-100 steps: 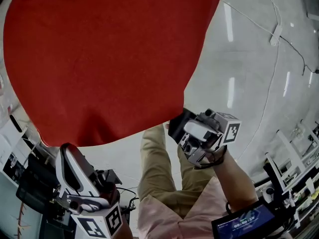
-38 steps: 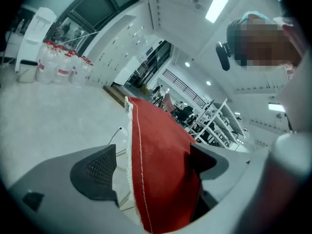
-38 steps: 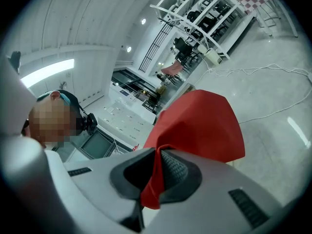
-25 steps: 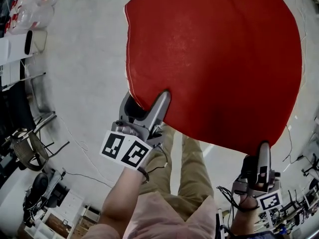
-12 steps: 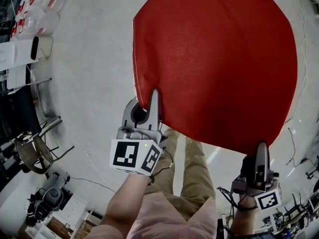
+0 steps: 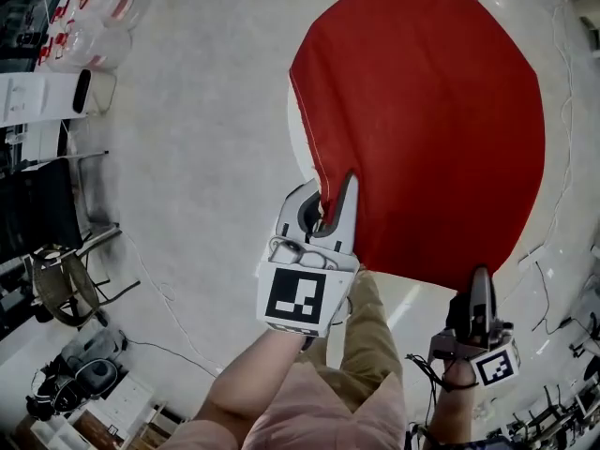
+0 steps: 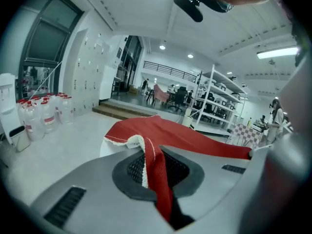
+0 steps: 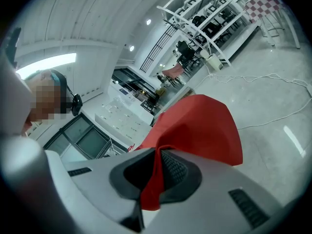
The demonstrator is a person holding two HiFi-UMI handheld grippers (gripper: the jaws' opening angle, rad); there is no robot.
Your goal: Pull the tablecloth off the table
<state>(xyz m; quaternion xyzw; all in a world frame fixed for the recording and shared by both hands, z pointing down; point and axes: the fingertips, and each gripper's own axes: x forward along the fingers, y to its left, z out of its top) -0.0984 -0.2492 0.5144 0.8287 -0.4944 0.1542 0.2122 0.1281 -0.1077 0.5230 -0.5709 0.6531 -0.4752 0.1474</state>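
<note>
A red tablecloth (image 6: 431, 129) drapes over a round white table (image 6: 292, 131), whose rim shows bare at the left. My left gripper (image 6: 328, 195) is shut on the cloth's near-left hem, and in the left gripper view a fold of the cloth (image 7: 185, 138) with its white-stitched edge runs down between the pads at that gripper (image 7: 158, 179). My right gripper (image 6: 480, 279) is shut on the near-right edge. In the right gripper view the red cloth (image 8: 204, 126) bunches into the closed jaws of that gripper (image 8: 153, 179).
Large water bottles (image 6: 103, 7) stand at the far left, with a chair (image 6: 56, 284) and equipment near the left edge. Cables (image 6: 553, 111) lie on the grey floor at the right. Shelving (image 7: 219, 101) stands beyond the table. My legs are below the cloth's near edge.
The left gripper, open around the cloth's edge a second ago, has shut on it. The cloth has shifted right and the table's white rim now shows at the left.
</note>
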